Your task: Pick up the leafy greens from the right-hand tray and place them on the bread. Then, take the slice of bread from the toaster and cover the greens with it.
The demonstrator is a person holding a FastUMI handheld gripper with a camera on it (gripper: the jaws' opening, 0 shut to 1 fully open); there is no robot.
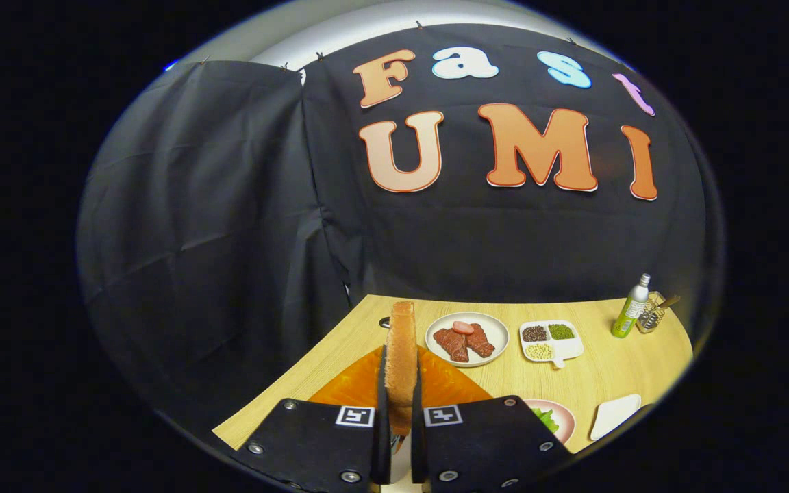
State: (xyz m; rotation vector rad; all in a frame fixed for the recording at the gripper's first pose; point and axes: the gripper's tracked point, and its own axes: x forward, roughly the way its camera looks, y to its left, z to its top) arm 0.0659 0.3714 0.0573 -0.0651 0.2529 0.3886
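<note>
My tool (400, 411) is clamped on the bread (401, 356), held on edge, long axis up. The greens (545, 418) lie low to its right.

Wooden table (593, 373): orange mat (357, 387), meat plate (467, 338), divided seed dish (550, 341), greens plate (553, 418), white dish (615, 415), green bottle (631, 308).

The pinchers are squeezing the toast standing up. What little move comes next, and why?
Probably carry it to the right and lower it. The gripper is shut on the bread slice, held upright above the orange mat, while the greens lie on the pink plate just right of the fingers.
</note>
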